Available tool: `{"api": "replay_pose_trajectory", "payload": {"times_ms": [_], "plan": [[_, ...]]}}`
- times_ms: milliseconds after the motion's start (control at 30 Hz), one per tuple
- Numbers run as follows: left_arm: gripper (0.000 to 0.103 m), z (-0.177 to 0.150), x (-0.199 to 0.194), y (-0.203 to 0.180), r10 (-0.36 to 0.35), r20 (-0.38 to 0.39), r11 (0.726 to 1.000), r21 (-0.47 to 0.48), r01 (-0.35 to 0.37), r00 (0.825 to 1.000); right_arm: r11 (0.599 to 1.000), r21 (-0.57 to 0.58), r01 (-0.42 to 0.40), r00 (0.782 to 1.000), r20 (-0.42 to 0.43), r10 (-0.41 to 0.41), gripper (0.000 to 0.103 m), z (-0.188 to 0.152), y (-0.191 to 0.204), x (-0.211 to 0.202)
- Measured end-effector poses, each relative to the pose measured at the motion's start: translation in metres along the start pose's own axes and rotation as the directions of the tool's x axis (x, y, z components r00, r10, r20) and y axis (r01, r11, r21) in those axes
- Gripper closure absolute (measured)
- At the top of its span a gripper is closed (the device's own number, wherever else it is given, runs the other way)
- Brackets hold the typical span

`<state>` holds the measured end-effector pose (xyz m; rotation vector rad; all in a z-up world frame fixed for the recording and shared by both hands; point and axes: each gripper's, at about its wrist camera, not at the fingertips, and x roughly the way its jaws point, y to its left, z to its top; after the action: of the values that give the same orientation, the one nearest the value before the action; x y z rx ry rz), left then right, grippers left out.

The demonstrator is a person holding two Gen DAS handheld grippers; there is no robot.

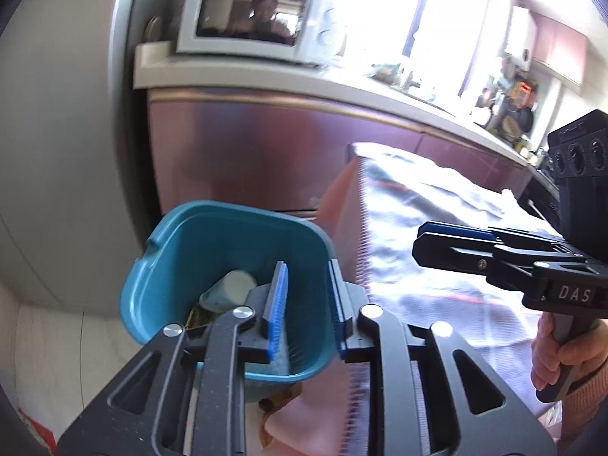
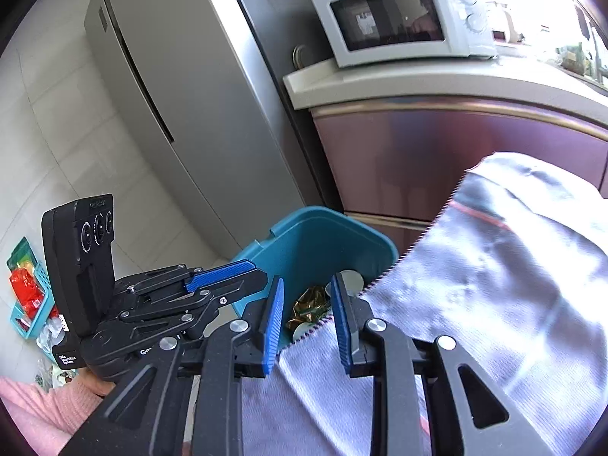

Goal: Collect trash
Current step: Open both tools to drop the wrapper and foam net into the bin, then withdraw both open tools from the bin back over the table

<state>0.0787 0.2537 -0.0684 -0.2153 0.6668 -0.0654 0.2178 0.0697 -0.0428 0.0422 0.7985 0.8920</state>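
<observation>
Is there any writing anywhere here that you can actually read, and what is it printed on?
"DAS": white letters on the right gripper body, seen from the left wrist view.
"Ge...": a white word cut off on the left gripper body, seen from the right wrist view.
Small white label under that gripper's camera block: three lines, too small to read.
Marks on the microwave top edge and by its dials: too blurred to read.
Snack packets in the small basket: no readable print.

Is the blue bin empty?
No, the bin already has a shiny gold wrapper and round white pieces lying at its bottom.
</observation>
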Motion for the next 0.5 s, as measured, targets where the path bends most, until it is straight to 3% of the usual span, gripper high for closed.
{"api": "replay_pose_trajectory", "payload": {"times_ms": [100,300,500], "plan": [[0.075,0.004,-0.007,-0.018,-0.036,0.020,0.999,0.027,0.036,0.999,1.000,0.016,0.011,0.999,0.039,-0.012,0.073,-0.005,-0.005,-0.022],[0.069,0.004,-0.012,-0.063,-0.118,0.025,0.989,0.093,0.115,0.993,0.997,0.047,0.057,0.994,0.095,-0.061,0.072,-0.015,-0.019,-0.062],[0.062,-0.001,-0.009,-0.113,-0.200,-0.004,0.967,0.163,0.198,0.980,0.986,0.102,0.131,0.979,0.147,-0.145,0.068,-0.034,-0.045,-0.108]]}}
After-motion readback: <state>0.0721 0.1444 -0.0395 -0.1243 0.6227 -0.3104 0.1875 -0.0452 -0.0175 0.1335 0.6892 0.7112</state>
